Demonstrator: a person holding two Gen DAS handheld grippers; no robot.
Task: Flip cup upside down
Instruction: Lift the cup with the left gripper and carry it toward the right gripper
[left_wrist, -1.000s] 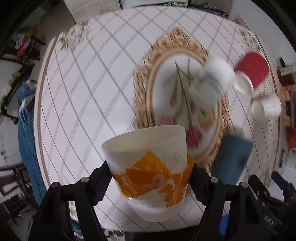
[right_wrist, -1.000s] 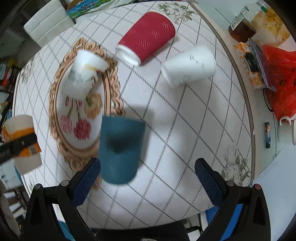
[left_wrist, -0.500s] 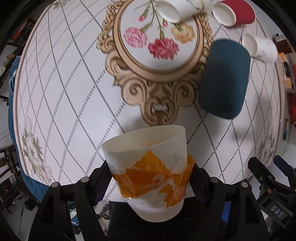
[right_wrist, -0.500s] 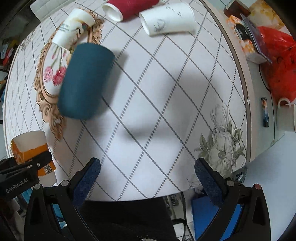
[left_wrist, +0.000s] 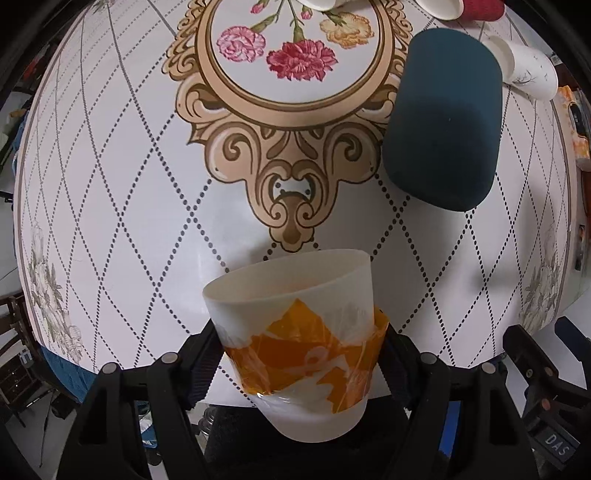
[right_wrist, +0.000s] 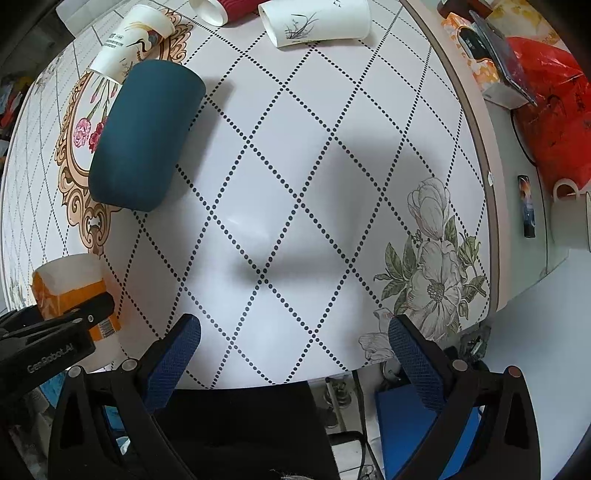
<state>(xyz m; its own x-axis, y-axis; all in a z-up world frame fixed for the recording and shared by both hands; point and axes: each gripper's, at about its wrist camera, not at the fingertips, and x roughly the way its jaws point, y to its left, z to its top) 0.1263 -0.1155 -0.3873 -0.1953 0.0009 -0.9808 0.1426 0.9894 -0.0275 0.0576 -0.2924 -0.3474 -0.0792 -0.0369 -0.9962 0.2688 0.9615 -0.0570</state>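
Note:
My left gripper (left_wrist: 301, 354) is shut on a white paper cup with an orange label (left_wrist: 301, 332), holding it by its sides over the near edge of the table, its wide end pointing away from the camera toward the table. The same cup (right_wrist: 70, 284) shows at the lower left of the right wrist view, clamped by the left gripper's black fingers (right_wrist: 88, 310). My right gripper (right_wrist: 293, 354) is open and empty above the table's near edge.
A dark teal cup (left_wrist: 443, 118) (right_wrist: 142, 136) lies on its side beside the ornate floral medallion (left_wrist: 291, 85). A white cup (right_wrist: 317, 20), a red cup (right_wrist: 229, 7) and another white printed cup (right_wrist: 129, 37) lie further back. Red bag and clutter (right_wrist: 546, 103) sit right of the table.
Both grippers have drawn back toward the near table edge; the table pattern and teal cup look larger and nearer. The left grip on the orange-labelled cup is unchanged.

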